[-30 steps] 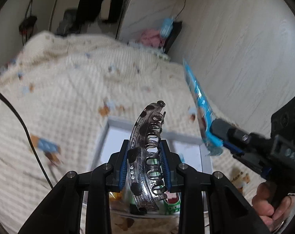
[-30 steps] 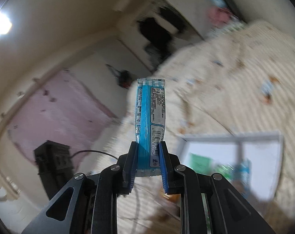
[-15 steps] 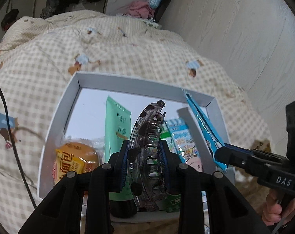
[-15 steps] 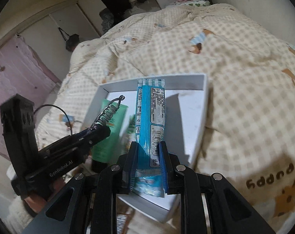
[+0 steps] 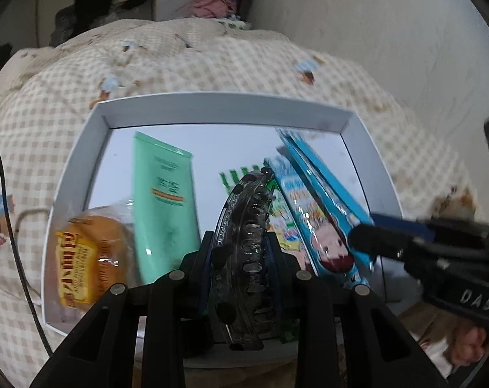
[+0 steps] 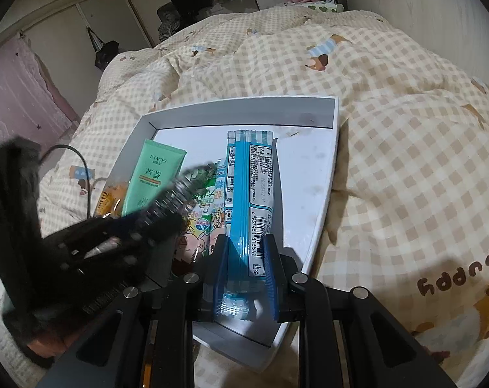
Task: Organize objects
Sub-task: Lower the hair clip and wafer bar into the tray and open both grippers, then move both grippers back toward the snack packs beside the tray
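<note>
Left wrist view: the left tongs (image 5: pixel 244 252) pinch a dark, see-through hair claw (image 5: pixel 249 226), its long axis running straight out along the fingers and over the white tray (image 5: pixel 225 110). Below it lie a green tube (image 5: pixel 163 200), an orange snack pack (image 5: pixel 82 258) at the left and cartoon snack packets (image 5: pixel 286 223) right under the claw. The right tongs (image 5: pixel 367 242) come in from the right, slightly blurred, pinching a blue packet (image 5: pixel 322 200) that slants across the tray's right side.

Right wrist view: the right tongs (image 6: pixel 244 255) clamp the blue packet (image 6: pixel 249 194) by its near end, its long axis pointing away toward the tray's far wall (image 6: pixel 244 113). Bare tray floor sits just to its right, so that looks like the drop spot. The left tongs (image 6: pixel 166 207) and claw hover blurred over the green tube (image 6: pixel 150 177).

The tray rests on a checked quilt (image 6: pixel 406 129) on a bed; beyond are hanging dark clothes and a pale wall.
</note>
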The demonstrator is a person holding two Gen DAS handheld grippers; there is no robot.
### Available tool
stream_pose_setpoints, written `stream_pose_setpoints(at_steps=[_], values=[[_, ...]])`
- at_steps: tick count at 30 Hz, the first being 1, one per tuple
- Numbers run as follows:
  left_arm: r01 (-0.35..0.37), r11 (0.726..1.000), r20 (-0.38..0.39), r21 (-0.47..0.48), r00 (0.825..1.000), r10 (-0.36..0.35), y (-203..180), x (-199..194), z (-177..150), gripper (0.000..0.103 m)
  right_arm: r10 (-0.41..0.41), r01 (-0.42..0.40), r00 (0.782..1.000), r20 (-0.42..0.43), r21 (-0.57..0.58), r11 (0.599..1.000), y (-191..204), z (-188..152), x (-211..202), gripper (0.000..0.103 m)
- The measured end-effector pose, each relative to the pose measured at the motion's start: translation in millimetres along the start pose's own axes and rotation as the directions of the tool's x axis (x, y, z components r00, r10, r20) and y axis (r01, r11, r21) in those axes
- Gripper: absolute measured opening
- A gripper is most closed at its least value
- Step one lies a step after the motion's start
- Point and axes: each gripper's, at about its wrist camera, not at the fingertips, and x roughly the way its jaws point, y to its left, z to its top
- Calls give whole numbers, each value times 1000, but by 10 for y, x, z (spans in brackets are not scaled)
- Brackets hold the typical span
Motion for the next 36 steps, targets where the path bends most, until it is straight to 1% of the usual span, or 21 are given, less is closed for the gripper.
stream_pose_setpoints(at_steps=[2, 5, 7, 8, 9, 10, 12, 14, 15, 16, 18, 19, 23, 24, 25, 26, 27, 30, 32, 34, 36], values=[[-7, 1000, 1, 7, 1000, 7, -9, 3, -2, 32, 6, -6, 1000, 4, 3, 1000, 4, 6, 4, 23], [8, 1000, 1, -11, 1000, -8, -5, 11, -7, 33, 26, -26, 1000, 12, 17, 1000, -14, 12, -1, 23], [-7, 1000, 10, -5, 1000, 7, -44, -16, -17, 33, 27, -27, 999, 18, 17, 999, -5, 12, -9, 23], [-29, 1000, 30, -3, 999, 29, -66, -65, -23, 33, 23, -24, 999, 24, 11, 1000, 7, 8, -22, 23], [-36, 999, 49, -4, 998, 36, -50, -130, -35, 33, 17, -17, 999, 30, 6, 1000, 17, 5, -36, 23], [-24, 1000, 74, -10, 997, 25, -46, -189, -21, 34, 12, -12, 999, 39, 3, 1000, 25, 0, -53, 23], [-18, 1000, 95, -23, 995, 20, -30, -247, -4, 47, 22, -22, 998, 61, -1, 1000, 35, -4, -92, 30], [-27, 999, 88, -31, 996, 29, -24, -239, -11, 49, 54, -53, 995, 87, -11, 999, 61, 2, -129, 51], [-31, 999, 73, -36, 997, 34, -25, -215, -15, 50, 55, -53, 993, 105, -23, 998, 89, -1, -157, 54], [-28, 999, 70, -36, 997, 31, -33, -206, -13, 50, 53, -49, 992, 113, -34, 998, 114, -3, -172, 55], [-32, 999, 74, -36, 997, 34, -45, -236, -9, 54, 71, -64, 990, 121, -56, 996, 154, -5, -183, 55], [-31, 999, 81, -38, 996, 34, -47, -258, -7, 55, 77, -70, 990, 121, -62, 996, 170, -3, -180, 55], [-17, 998, 103, -62, 994, 23, 27, -372, 35, 58, 118, -111, 983, 139, -58, 992, 160, -2, -203, 57], [-20, 998, 103, -68, 994, 27, 58, -380, 66, 59, 128, -122, 980, 150, -53, 991, 149, 0, -224, 60], [-21, 997, 101, -72, 994, 29, 72, -414, 80, 59, 142, -136, 977, 159, -49, 989, 141, 6, -247, 72], [-21, 997, 99, -78, 995, 29, 86, -452, 98, 59, 165, -160, 972, 168, -48, 986, 138, 11, -277, 76], [-19, 996, 98, -88, 995, 28, 109, -508, 113, 59, 181, -174, 969, 170, -50, 983, 147, 23, -305, 76], [-11, 995, 83, -103, 996, 20, 152, -701, 193, 59, 193, -182, 967, 164, -81, 980, 261, 101, -424, 76], [-13, 996, 110, -91, 994, 23, 156, -934, 263, 60, 248, -238, 957, 148, -82, 968, 363, 179, -528, 76], [-24, 997, 137, -72, 990, 34, 125, -1138, 318, 62, 311, -306, 943, 123, -54, 950, 444, 259, -636, 76], [-29, 998, 177, -57, 983, 38, 103, -1422, 362, 67, 358, -356, 927, 115, -38, 934, 515, 342, -788, 76]])
